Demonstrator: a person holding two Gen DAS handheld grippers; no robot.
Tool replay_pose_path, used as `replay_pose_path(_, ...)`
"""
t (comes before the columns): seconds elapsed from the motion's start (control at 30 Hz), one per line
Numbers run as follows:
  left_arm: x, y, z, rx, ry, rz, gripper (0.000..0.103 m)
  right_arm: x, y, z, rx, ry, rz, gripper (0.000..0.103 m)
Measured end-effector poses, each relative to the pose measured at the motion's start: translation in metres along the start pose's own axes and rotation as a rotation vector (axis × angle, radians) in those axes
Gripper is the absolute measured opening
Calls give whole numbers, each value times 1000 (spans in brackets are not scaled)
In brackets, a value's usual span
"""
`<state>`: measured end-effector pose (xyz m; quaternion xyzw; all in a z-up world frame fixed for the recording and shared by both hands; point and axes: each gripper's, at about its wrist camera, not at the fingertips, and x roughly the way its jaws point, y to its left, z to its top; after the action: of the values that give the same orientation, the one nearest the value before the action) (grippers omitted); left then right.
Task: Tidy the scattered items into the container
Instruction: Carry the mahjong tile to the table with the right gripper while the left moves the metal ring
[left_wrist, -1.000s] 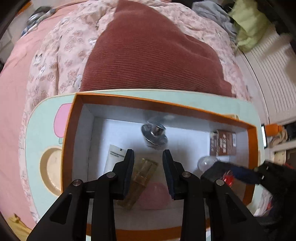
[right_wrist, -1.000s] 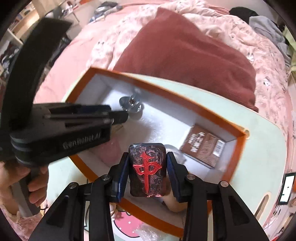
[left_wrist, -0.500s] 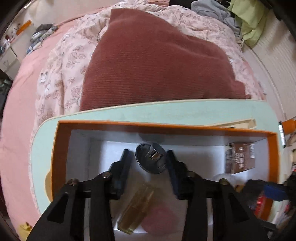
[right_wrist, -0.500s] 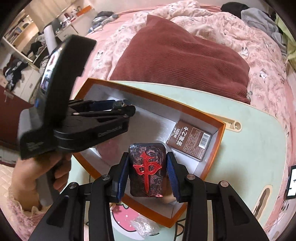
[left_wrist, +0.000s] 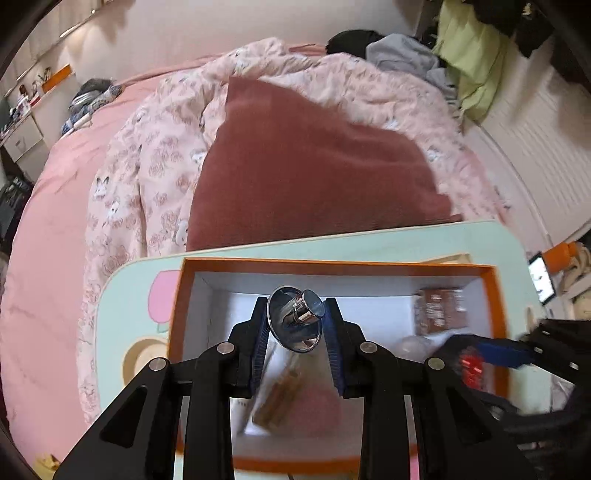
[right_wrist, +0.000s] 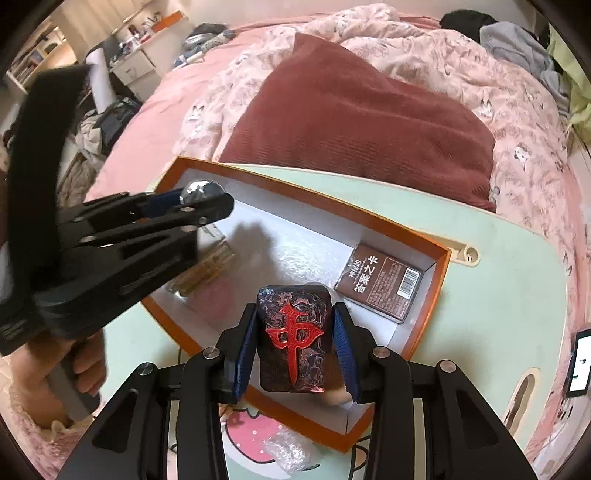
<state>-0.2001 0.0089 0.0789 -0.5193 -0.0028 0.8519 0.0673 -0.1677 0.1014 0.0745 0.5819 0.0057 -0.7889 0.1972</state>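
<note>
While cards and bottles already lie in the orange box (right_wrist: 439, 288), we grip a chrome knob (left_wrist: 297, 319) left and a dark tile (right_wrist: 293, 338) right, both unplaced.

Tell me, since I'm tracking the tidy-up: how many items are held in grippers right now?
2: a shiny metal piece in the left gripper, and a dark mahjong-style tile in the right gripper, both above the orange box.

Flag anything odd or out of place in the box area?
Left claw is shut on a shiny metal knob, held tilted above the orange box rather than resting inside. A crumpled plastic scrap lies on the table outside the box's near edge.
</note>
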Motion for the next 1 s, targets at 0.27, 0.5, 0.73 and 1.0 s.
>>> replay_pose_path(0.27, -57, -5, -13, 25, 8, -59, 30, -23, 13, 0, -19, -18, -12, 38)
replay_pose_path(0.5, -89, -4, -67, 103, 13, -79, 30, -47, 35, -37, -72, -1, -9, 38)
replay_pose_path(0.73, -62, 2, -134, 130, 70, -89, 30, -15, 52, -89, -110, 94, 33, 38)
replay_pose_path(1.0, -27, 5, -154, 87, 139, -95, 30, 17, 56, -111, -116, 143, 2, 38)
